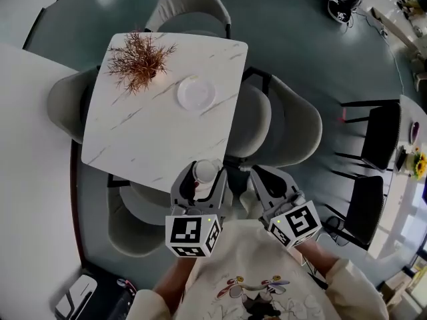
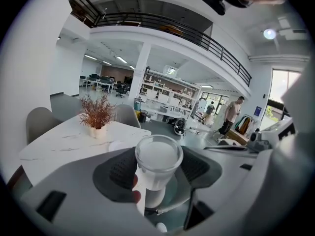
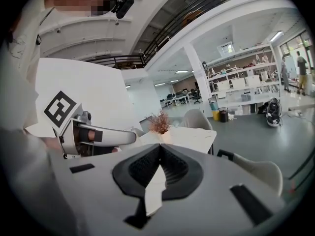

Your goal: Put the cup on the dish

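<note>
The left hand-held gripper point(image 1: 200, 181) is clamped on the cup point(image 1: 205, 171). In the left gripper view its two dark pads press on either side of the cup point(image 2: 158, 157), whose round open rim faces the camera. The cup hangs in the air at the near right corner of the desk point(image 1: 150, 135); from the head view I cannot tell whether it is over the corner or just off it. It touches nothing but the jaws.

The dish point(image 1: 197, 93), white and round, lies flat on the marble-patterned desk, towards the far right corner and well apart from the cup. A dried reddish plant point(image 1: 140, 62) in a small pot stands beside the dish, nearer the far left corner, and does not touch it.

The right hand-held gripper point(image 1: 265, 180) is held just to the right of the left one, off the desk's near edge. Its jaws are pressed together with nothing between them point(image 3: 158, 165). Grey chairs point(image 1: 283, 122) stand around the desk's edges.
</note>
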A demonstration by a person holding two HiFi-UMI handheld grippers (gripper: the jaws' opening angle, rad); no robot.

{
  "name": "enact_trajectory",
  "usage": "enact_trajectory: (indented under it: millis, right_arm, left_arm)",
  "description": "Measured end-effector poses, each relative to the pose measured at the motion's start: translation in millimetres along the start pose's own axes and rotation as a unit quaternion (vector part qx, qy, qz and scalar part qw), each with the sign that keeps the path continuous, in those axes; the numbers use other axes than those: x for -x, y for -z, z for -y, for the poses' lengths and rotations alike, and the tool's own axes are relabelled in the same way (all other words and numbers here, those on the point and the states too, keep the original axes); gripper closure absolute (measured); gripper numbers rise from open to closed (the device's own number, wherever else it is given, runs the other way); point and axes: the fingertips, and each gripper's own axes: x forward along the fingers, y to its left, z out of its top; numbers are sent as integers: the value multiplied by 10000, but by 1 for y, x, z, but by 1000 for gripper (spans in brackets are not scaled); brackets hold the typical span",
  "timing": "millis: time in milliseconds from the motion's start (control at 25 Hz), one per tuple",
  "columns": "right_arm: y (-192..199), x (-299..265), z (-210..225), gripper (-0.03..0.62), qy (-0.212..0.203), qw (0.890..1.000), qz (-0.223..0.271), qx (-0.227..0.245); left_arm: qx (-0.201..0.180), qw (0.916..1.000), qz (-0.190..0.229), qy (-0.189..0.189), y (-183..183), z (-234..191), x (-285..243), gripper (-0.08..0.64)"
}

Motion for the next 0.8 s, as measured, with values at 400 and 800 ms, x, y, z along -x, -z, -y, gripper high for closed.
enact_trajectory:
  millis: [400,800]
  right_arm:
    - [8,-42,10,588,1,9996,-189,186]
    - [17,-87,17,588,-35,9992,-249,306]
  left_arm:
    - [26,9999,-52,147,6,-21,-38,283]
    - [23,10000,-79,-43,12,-56,-81,284]
